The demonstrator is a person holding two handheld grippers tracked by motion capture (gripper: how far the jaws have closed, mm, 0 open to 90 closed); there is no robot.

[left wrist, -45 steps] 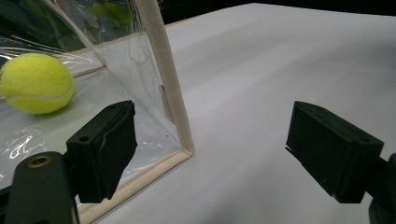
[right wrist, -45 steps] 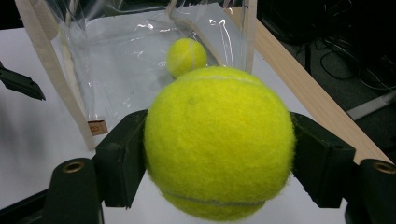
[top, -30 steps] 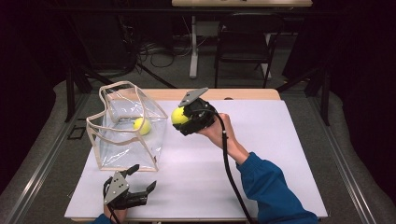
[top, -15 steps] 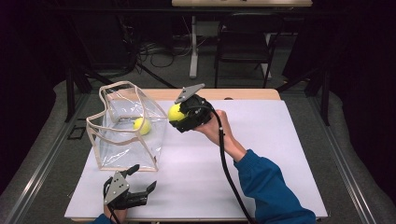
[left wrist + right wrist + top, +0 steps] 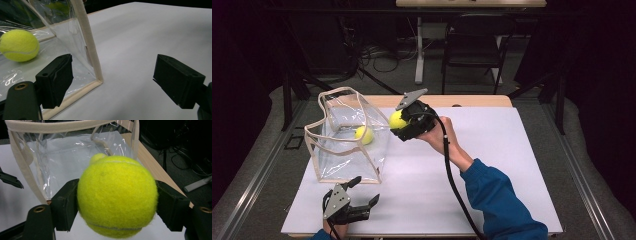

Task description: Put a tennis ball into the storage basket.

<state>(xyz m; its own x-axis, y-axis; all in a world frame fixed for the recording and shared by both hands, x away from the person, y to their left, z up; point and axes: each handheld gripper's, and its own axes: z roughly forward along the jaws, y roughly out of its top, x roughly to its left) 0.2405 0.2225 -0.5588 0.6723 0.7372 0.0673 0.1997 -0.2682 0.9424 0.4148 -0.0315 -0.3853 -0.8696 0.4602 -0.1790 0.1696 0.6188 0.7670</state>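
Observation:
A clear plastic bag (image 5: 343, 137) with cream trim stands open on the white table top (image 5: 492, 170) at the left. One yellow tennis ball (image 5: 364, 135) lies inside it, also seen through the bag wall (image 5: 18, 45). My right gripper (image 5: 398, 121) is shut on a second tennis ball (image 5: 396, 119), held in the air just right of the bag's upper rim; that ball (image 5: 117, 196) sits between both jaws in the right gripper view. My left gripper (image 5: 362, 195) rests open near the front edge, in front of the bag's corner (image 5: 96, 75).
A wooden strip (image 5: 472, 101) edges the table's far side. Beyond it are a chair (image 5: 472, 55), a table leg and floor cables (image 5: 382, 52). The white surface stretches to the right of the held ball.
The right gripper has carried its tennis ball a little leftward toward the bag's rim. The left gripper, the bag and the ball inside it have stayed put.

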